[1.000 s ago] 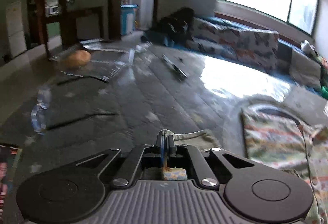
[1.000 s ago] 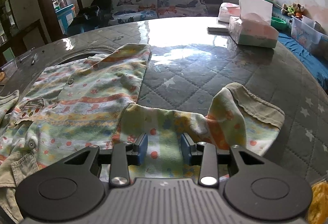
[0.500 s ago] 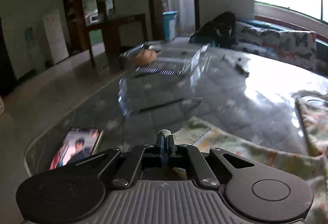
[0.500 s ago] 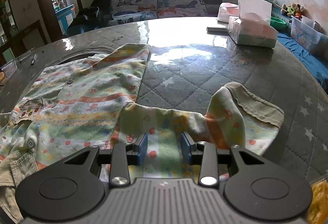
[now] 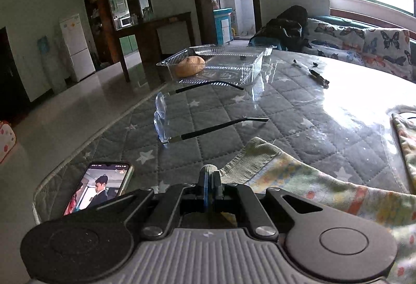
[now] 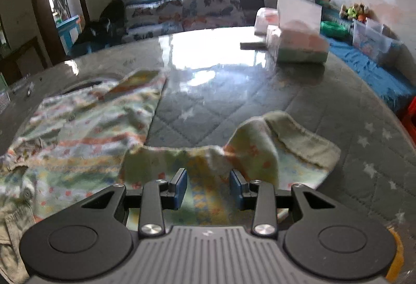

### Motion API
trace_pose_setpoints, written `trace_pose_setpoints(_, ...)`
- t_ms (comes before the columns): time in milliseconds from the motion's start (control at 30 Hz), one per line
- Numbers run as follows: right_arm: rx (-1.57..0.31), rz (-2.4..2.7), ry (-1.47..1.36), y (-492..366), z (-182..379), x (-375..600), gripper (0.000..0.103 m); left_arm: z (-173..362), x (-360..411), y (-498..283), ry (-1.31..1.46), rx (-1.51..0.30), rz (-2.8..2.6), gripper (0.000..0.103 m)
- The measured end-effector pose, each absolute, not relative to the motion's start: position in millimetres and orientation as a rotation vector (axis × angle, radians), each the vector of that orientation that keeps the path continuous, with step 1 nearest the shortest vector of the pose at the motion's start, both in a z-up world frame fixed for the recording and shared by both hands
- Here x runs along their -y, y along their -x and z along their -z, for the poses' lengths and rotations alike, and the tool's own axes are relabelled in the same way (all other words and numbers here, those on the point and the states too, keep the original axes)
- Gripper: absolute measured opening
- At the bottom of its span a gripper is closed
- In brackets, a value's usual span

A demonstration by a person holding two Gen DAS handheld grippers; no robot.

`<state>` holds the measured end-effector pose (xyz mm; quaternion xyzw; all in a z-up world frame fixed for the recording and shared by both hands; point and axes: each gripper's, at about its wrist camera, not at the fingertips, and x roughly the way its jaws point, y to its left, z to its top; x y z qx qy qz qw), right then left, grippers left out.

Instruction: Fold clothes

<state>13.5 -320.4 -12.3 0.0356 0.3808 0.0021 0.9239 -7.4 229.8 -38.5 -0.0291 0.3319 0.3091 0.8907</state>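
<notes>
The left gripper (image 5: pixel 210 178) has its fingers pressed together on a ribbed cuff of the garment (image 5: pixel 306 185), which trails to the right across the table (image 5: pixel 260 107). Near it lie a phone (image 5: pixel 100 186) with a lit screen, glasses (image 5: pixel 182 112) with the arms unfolded, and further away a clear tray (image 5: pixel 221 63) with a bun (image 5: pixel 189 65) inside, and a pen (image 5: pixel 318 76).

The right gripper (image 6: pixel 208 184) has its fingers spread apart, just above a sleeve (image 6: pixel 260 154) of the same colourful garment (image 6: pixel 85 128). The sleeve is bunched and its cuff (image 6: pixel 304 141) lies to the right. The body of the garment lies spread to the left. A tissue box (image 6: pixel 299 45) stands far on the table (image 6: pixel 234 91); this view is blurred.
</notes>
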Motion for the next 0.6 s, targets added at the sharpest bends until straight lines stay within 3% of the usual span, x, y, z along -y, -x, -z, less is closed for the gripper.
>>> trace_pose_setpoints(167, -0.728, 0.1, -0.104, -21, 2, 353, 0.036, 43, -231, 7, 0.058, -0.72, -0.63, 0.004)
trace_pose_setpoints(567, -0.807, 0.245, -0.138, -45, 29, 417, 0.036, 32, -229, 17, 0.064, -0.729, -0.626, 0.014)
trace_pose_setpoints(600, -0.814, 0.25, -0.143, -47, 31, 421, 0.031, 29, -229, 17, 0.065, -0.727, -0.626, 0.018)
